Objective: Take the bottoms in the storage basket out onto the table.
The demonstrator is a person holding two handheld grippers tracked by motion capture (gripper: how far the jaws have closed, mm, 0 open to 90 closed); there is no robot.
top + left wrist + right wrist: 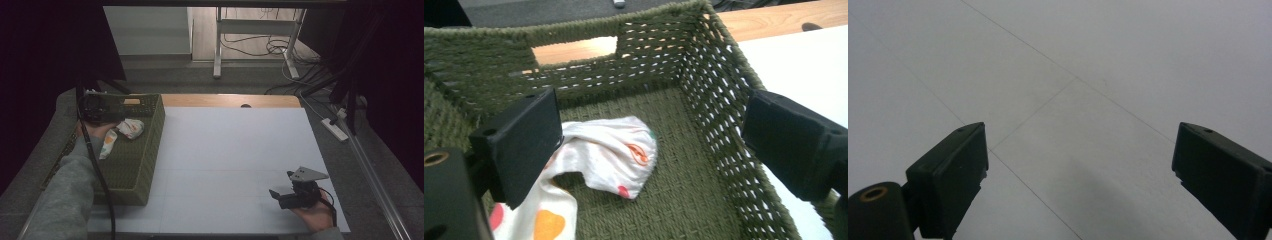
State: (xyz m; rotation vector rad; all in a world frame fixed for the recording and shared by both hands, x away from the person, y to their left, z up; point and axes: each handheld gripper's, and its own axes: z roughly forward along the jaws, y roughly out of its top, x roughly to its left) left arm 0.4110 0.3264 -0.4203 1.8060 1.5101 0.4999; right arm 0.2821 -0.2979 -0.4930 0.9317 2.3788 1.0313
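A green woven basket [149, 150] stands at the table's left. In it lies a white cloth [131, 128] with coloured spots. My left gripper [100, 111] is inside the basket at its far left end. In the left gripper view its jaws stand wide apart, so the left gripper [651, 117] is open, with the cloth [609, 155] lying on the basket's floor just under the left jaw. The basket's wall [724, 85] rises close by the right jaw. My right gripper [281, 184] rests open near the front right of the white table top [235, 150], nothing between its jaws [1078, 135].
A strip of bare wood [230, 100] runs along the table's far edge. On the floor to the right lie a power strip [335, 129] and cables. A white desk frame [218, 45] stands beyond the table.
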